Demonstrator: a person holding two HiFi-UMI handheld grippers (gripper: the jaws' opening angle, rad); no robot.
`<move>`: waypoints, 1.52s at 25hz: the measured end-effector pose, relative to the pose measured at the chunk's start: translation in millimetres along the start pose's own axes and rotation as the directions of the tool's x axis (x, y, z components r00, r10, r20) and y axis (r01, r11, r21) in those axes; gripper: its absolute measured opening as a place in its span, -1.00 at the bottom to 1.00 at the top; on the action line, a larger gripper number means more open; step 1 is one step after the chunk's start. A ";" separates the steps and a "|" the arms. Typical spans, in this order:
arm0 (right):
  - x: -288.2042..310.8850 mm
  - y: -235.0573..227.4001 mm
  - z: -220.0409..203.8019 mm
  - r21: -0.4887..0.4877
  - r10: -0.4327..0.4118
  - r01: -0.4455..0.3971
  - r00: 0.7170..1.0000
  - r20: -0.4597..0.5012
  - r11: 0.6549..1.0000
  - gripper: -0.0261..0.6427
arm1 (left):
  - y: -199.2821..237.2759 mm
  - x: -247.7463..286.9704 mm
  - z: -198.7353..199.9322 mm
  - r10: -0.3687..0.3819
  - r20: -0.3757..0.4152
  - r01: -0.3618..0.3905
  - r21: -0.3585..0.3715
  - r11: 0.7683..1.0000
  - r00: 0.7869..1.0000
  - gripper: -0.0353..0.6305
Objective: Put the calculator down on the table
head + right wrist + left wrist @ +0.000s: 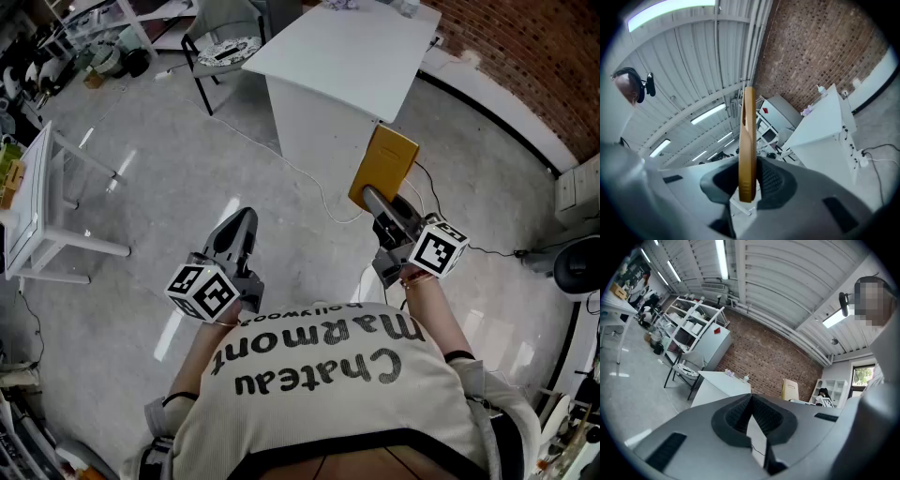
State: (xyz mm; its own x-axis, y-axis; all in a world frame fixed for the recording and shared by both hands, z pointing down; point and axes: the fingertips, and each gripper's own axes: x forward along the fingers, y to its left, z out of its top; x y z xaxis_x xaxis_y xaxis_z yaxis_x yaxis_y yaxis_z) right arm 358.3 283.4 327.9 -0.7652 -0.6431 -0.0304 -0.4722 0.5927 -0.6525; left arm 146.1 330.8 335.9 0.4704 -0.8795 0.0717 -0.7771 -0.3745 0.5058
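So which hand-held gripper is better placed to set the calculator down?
Right. The right hand-held gripper holds the calculator close to the table; the left hand-held gripper is shut, empty and farther off.

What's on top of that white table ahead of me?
A few small items at the white table's far edge, too small to identify; the rest looks bare. The held calculator covers none of it.
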 end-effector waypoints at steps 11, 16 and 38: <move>3.5 -10.7 -6.5 0.033 0.003 -0.003 1.000 -0.020 0.999 -0.65 | 9.2 -17.9 -1.1 0.070 0.041 -0.069 -0.010 0.998 0.997 -0.89; 21.8 -14.9 -23.3 0.059 -0.017 0.020 0.999 -0.042 0.998 -0.65 | 36.1 -29.3 1.5 0.106 0.048 -0.105 -0.035 0.994 0.993 -0.89; 243.6 -64.5 16.9 0.063 -0.154 0.152 0.988 0.022 0.986 -0.65 | 237.3 89.5 140.5 0.007 0.040 -0.005 -0.056 0.998 0.999 -0.89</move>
State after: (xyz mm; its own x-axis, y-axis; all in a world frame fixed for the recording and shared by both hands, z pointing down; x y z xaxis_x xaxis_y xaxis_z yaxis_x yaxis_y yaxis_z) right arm 209.8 80.3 349.8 -0.6735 -0.7372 0.0537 -0.5546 0.4560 -0.6960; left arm -54.9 121.9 341.5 0.4476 -0.8933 0.0412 -0.7548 -0.3527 0.5530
